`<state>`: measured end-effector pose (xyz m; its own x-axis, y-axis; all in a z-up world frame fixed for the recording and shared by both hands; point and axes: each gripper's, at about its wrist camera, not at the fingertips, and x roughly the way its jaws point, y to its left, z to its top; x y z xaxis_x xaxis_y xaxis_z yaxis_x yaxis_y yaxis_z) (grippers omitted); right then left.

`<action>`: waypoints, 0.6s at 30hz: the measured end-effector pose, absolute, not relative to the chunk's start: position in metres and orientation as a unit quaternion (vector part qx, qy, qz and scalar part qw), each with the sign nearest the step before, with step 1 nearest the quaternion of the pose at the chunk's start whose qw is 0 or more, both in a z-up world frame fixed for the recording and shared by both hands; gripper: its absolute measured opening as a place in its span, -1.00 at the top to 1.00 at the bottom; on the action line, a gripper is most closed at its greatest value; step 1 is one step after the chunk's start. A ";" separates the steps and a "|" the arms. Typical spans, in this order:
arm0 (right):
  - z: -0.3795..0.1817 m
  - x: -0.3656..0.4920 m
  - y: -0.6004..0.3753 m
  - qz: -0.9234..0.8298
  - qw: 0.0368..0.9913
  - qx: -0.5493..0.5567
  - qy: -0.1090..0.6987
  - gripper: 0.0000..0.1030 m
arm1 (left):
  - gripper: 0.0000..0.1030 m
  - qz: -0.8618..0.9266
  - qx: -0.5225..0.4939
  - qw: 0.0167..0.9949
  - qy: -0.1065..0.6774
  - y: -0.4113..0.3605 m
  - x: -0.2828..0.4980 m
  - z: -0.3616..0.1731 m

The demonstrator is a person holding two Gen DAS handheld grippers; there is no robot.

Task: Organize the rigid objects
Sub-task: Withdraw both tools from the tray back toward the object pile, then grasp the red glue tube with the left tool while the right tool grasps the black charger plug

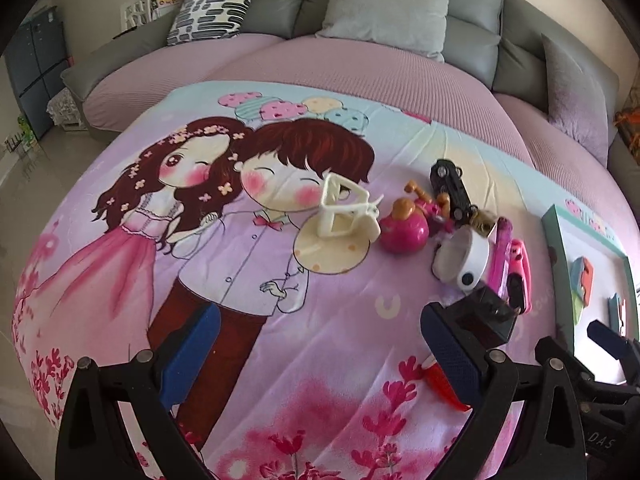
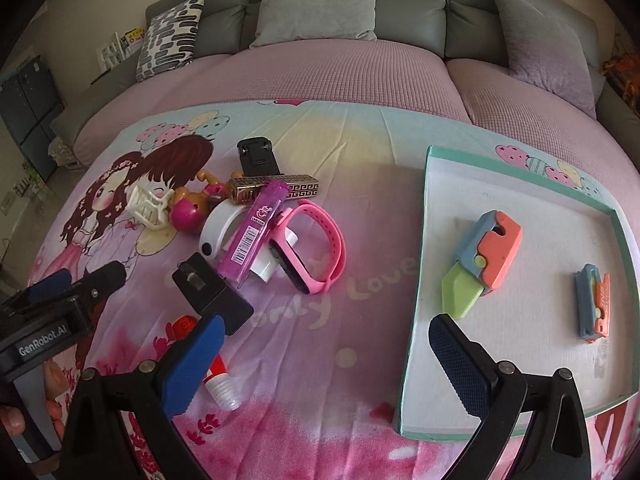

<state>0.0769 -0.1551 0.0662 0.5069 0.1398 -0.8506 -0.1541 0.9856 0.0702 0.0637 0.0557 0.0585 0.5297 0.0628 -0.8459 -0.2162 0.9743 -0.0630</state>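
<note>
Left claw (image 2: 60,280) housing reads "GenRobot.AI".

We saw a grey sofa (image 2: 408,12), a patterned cushion (image 1: 218,2), a grey cushion (image 2: 320,0), a cartoon-printed sheet (image 1: 224,248), a dark cabinet (image 1: 34,64).

Both wrist views face the sofa (image 1: 472,12), sharing toys.

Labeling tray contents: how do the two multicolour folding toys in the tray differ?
1. The left toy looks larger; the right toy looks smaller.
2. The left toy has its green blade extended toward the tray's near-left corner; the right toy shows no blade.
3. The left toy lies diagonally near the middle of the tray; the right toy lies close to the right wall, roughly parallel to it.

Shared: both have blue and orange bodies, lie flat inside the tray, and are ungripped.
</note>
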 end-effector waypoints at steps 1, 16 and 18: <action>0.066 0.077 -0.156 0.081 0.868 -0.007 0.490 -1.00 | -0.95 0.076 -0.080 0.870 0.480 0.054 0.064 0.056; 0.075 0.075 -0.191 0.023 0.875 0.030 0.483 -1.00 | -0.95 -0.054 -0.006 0.855 0.517 -0.002 0.051 0.035; 0.075 0.075 -0.193 0.018 0.875 0.032 0.482 -1.00 | -0.95 -0.080 0.017 0.854 0.514 -0.013 0.047 0.035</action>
